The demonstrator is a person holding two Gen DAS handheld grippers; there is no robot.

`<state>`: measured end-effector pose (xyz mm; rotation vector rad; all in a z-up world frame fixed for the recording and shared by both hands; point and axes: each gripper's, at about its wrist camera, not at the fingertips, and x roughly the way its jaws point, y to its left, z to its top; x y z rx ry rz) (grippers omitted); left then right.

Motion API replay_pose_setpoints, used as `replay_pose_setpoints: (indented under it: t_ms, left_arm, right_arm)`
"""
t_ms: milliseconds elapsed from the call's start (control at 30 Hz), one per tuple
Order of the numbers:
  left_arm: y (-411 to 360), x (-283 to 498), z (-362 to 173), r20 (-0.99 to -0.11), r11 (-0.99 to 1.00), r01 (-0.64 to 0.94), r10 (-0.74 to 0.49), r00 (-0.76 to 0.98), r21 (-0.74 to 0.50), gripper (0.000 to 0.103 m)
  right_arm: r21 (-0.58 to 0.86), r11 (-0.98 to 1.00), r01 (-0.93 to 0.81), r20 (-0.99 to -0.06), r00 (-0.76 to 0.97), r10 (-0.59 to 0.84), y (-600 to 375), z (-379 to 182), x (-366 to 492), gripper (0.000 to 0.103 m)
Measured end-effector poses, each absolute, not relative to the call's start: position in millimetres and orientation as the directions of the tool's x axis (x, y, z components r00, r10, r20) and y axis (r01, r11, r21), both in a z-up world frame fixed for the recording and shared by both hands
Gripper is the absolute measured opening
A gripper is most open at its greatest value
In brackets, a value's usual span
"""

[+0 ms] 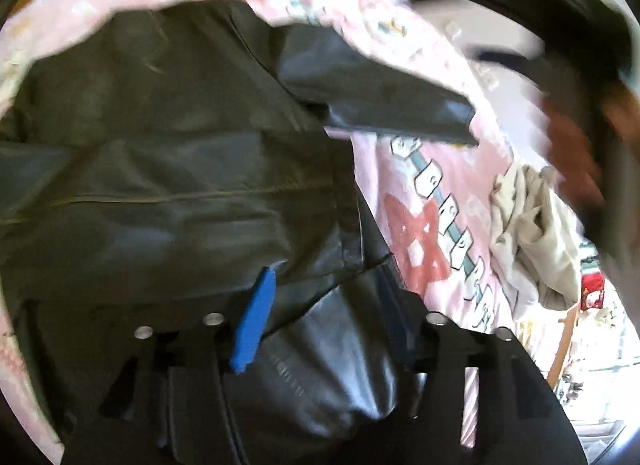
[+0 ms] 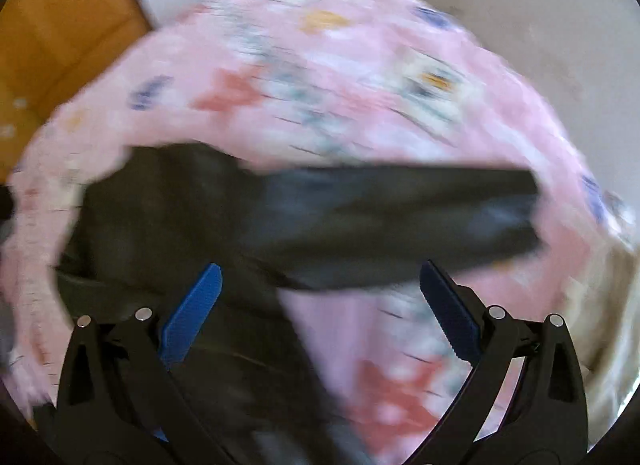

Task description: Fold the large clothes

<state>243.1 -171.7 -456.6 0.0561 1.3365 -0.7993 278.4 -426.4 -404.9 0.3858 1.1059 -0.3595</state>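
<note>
Through the left wrist camera I look steeply down on a dark leather jacket (image 1: pixel 160 145) spread over a pink patterned sheet (image 1: pixel 440 193). One sleeve (image 1: pixel 380 93) runs from the jacket body toward the upper right, its cuff end lying on the sheet. My left gripper (image 1: pixel 324 321) has its jaws apart, with a glossy fold of the jacket bulging up between them; I see one blue pad (image 1: pixel 254 325) clear of the leather, while the other pad is in shadow and hard to make out. A crumpled beige cloth (image 1: pixel 536 233) lies on the sheet, right of the jacket. The upper right is smeared by blur.

Through the right wrist camera, everything is blurred. The sleeve (image 2: pixel 400 217) lies nearly level across the frame, cuff end to the right, and the jacket body (image 2: pixel 160 225) sits left of it, its lower part cut off behind my right gripper (image 2: pixel 320 305). Its jaws stand wide apart, holding nothing, above the jacket's edge and the sheet (image 2: pixel 340 85).
</note>
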Motion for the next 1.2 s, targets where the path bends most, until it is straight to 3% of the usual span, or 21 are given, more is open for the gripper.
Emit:
replay_pose_setpoints:
  t_ms: [100,167,233,333,433,567,667,767,900,967,1033,1133,1200]
  left_arm:
    - [-118.8,266.6,-439.5,-0.897,0.847,0.433,-0.41,0.167,-0.307,0.071]
    - [-100.5,288.6,-446.6,-0.93,0.936,0.336,-0.21,0.303,-0.102,0.071]
    - [-98.6,317.8,-473.1,-0.924,0.947,0.293,0.007,0.382,0.129,0.07]
    - [-110.9,348.0,-505.6,-0.901,0.926,0.297,0.089,0.425,0.232,0.062]
    - [-124.2,369.7,-540.9,-0.918,0.914,0.34,0.078,0.39,0.222,0.058]
    - [-160.8,354.3,-559.7,-0.876,0.845,0.436,0.075,0.476,0.309,0.053]
    - [-173.8,344.9,-567.5,-0.891,0.841,0.479,0.007,0.454,0.251,0.053]
    - [-188.3,334.2,-578.7,-0.901,0.826,0.512,-0.01,0.433,0.237,0.042]
    - [-201.1,324.8,-583.4,-0.914,0.822,0.528,-0.023,0.405,0.213,0.027]
    - [-207.3,318.6,-579.3,-0.928,0.82,0.553,-0.079,0.364,0.147,0.027]
    - [-211.9,312.8,-578.5,-0.937,0.821,0.566,-0.131,0.323,0.081,0.027]
    - [-222.4,297.0,-587.6,-0.946,0.819,0.567,-0.109,0.306,0.089,0.027]
    - [-226.3,293.4,-590.5,-0.949,0.826,0.561,-0.131,0.287,0.056,0.016]
  right_arm:
    - [0.245,0.923,0.298,-0.915,0.386,0.118,-365.5,-418.5,361.6,0.097]
    - [0.312,0.935,0.169,-0.909,0.338,0.242,-314.7,-429.1,414.4,0.093]
    - [0.354,0.934,0.05,-0.912,0.242,0.332,-256.9,-442.7,463.7,0.092]
    - [0.407,0.912,-0.049,-0.911,0.049,0.409,-165.8,-473.9,522.5,0.092]
    - [0.406,0.91,-0.082,-0.907,-0.155,0.391,-84.8,-514.1,562.3,0.092]
    - [0.257,0.956,-0.144,-0.955,-0.191,0.228,-33.0,-551.3,583.7,0.092]
    - [0.185,0.978,-0.101,-0.954,-0.257,0.154,-21.0,-585.3,583.3,0.092]
    - [0.209,0.973,-0.102,-0.95,-0.258,0.177,-14.0,-603.6,571.1,0.09]
    - [0.221,0.951,-0.217,-0.97,-0.148,0.192,-4.1,-592.4,555.7,0.065]
    - [0.222,0.934,-0.279,-0.974,-0.113,0.198,2.3,-582.5,549.0,0.047]
    - [0.253,0.91,-0.329,-0.967,-0.078,0.241,10.0,-571.8,549.8,0.038]
    - [0.277,0.898,-0.343,-0.957,-0.013,0.291,20.3,-560.3,543.0,0.035]
    - [0.286,0.886,-0.365,-0.951,0.006,0.309,27.8,-561.7,544.0,0.034]
